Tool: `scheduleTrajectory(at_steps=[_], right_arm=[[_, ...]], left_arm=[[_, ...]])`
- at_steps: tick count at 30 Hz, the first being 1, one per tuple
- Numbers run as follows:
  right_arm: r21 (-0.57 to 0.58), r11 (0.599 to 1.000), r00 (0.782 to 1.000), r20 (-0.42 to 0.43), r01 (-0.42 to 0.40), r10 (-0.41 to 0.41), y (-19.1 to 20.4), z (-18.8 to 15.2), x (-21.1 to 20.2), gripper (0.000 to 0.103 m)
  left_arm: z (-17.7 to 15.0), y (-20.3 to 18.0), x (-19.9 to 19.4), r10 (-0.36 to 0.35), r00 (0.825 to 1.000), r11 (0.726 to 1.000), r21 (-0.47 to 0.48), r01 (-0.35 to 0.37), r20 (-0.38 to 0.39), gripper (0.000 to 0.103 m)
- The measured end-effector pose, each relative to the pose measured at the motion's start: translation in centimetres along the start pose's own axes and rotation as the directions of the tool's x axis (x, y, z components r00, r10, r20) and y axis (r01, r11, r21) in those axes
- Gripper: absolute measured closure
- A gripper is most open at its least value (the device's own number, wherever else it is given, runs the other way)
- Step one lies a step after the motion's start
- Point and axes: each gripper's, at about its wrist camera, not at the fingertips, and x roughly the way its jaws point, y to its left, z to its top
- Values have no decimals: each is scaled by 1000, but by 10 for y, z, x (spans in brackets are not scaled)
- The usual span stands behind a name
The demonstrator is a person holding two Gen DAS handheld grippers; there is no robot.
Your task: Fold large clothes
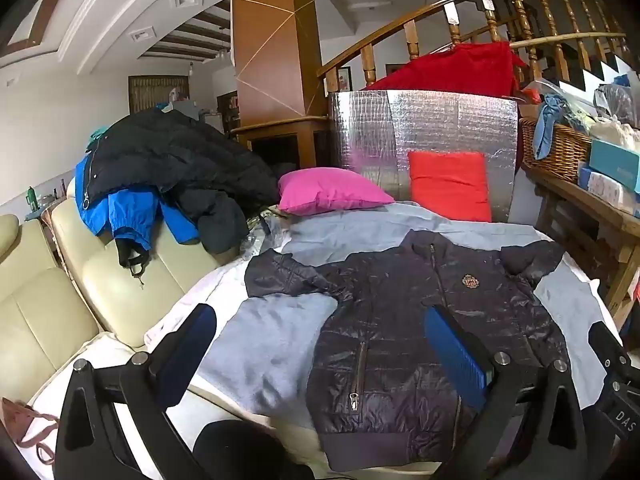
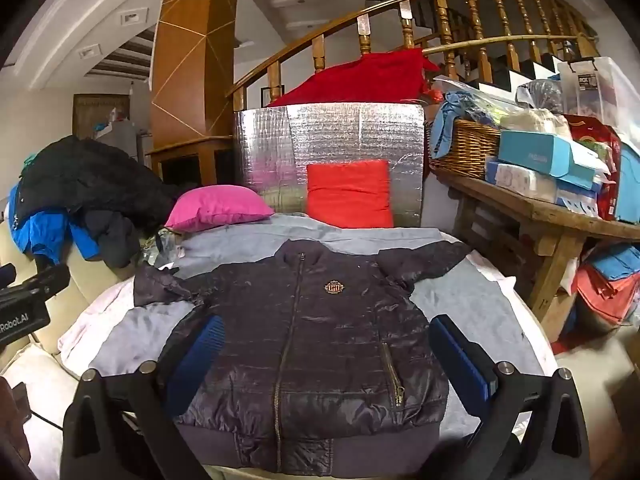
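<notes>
Jaws of both the left gripper (image 1: 320, 344) and right gripper (image 2: 326, 354) spread fully wide, grasping nothing, hovering above the hem of the dark quilted jacket (image 2: 304, 332), which lies flat, front up, zipped, on a grey cloth (image 2: 468, 300).

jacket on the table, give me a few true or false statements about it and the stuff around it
1. The dark jacket lies flat, front up, zipped. True.
2. The right gripper is shut on its hem. False: jaws wide open, holding nothing.
3. The pink pillow lies beside the red cushion. True.
4. The jacket's sleeves are folded over its chest. False: both spread sideways.
5. The left gripper holds a sleeve. False: open, empty.
</notes>
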Motion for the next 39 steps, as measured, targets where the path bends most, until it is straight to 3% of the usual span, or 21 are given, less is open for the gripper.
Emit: scheduleTrajectory(at_steps=[5,39], right_arm=[[46,999,1000,-8,-12,13,-11,2,2,0],[23,999,993,-114,37,-34,-4,-11,25,0]], left_arm=[[10,-4,-12,2,1000,1000,13,-2,0,0],[-4,-9,1,-12,1000,999,35,13,-19,0]])
